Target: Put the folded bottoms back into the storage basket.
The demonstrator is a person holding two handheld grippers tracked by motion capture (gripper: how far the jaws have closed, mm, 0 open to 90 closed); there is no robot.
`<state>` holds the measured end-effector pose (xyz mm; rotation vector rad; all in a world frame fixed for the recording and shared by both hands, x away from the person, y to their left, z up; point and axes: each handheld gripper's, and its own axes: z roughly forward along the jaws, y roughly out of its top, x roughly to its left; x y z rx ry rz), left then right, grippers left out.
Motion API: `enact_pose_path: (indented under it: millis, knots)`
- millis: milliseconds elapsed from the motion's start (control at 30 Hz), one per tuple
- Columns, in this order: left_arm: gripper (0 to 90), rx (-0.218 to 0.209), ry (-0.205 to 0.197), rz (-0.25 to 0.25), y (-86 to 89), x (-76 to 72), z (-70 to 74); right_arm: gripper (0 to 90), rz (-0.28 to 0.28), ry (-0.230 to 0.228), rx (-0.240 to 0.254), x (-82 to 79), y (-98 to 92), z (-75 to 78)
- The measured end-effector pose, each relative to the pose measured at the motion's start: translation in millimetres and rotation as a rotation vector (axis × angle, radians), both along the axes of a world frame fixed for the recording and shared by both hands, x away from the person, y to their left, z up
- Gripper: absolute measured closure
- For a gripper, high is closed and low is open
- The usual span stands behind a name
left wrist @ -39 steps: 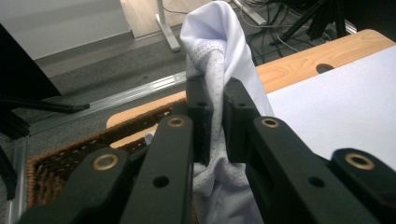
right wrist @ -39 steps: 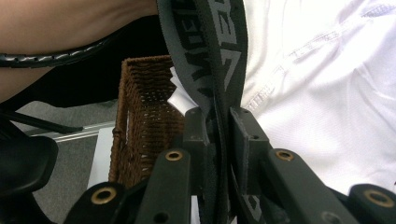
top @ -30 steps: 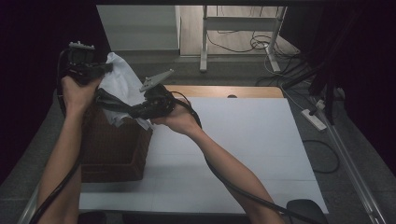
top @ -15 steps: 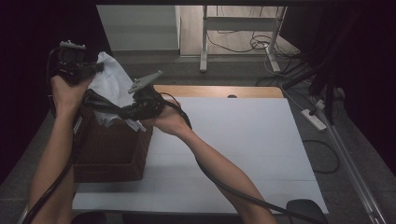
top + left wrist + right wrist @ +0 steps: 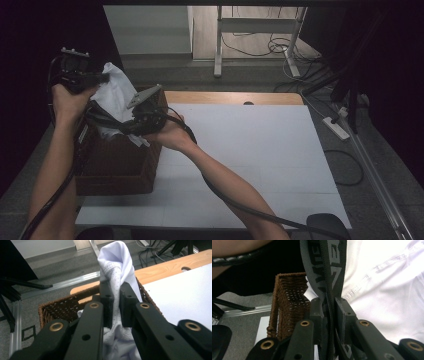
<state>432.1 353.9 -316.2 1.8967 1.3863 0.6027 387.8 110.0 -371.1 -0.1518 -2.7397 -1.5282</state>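
Both your hands have sunk toward the basket. Left hand-held gripper pinches the white garment; right hand-held gripper clamps its grey waistband, lettering cut off.

— What sort of place is this?
— A lab or recording room, not a home. The worktop is covered with plain white sheets and stands on grey carpet, with dark surroundings on the left and right.
— Anything else?
— Loose cables lie on the far floor by a metal desk frame, and a power strip sits on the right.
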Motion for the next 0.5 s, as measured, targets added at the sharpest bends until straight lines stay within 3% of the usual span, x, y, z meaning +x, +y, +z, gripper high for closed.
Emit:
enact_pose_path:
  millis: [167, 500]
  knots:
    - [83.2, 0.024, 0.032, -0.009, 1.9, 1.3, -5.2, 77.9, 0.004, 0.008, -0.014, 0.3, 5.5, -9.7]
    - [83.2, 0.041, 0.047, -0.003, 3.8, 2.7, -16.1, 77.8, -0.003, 0.012, -0.029, -1.7, 17.4, -25.5]
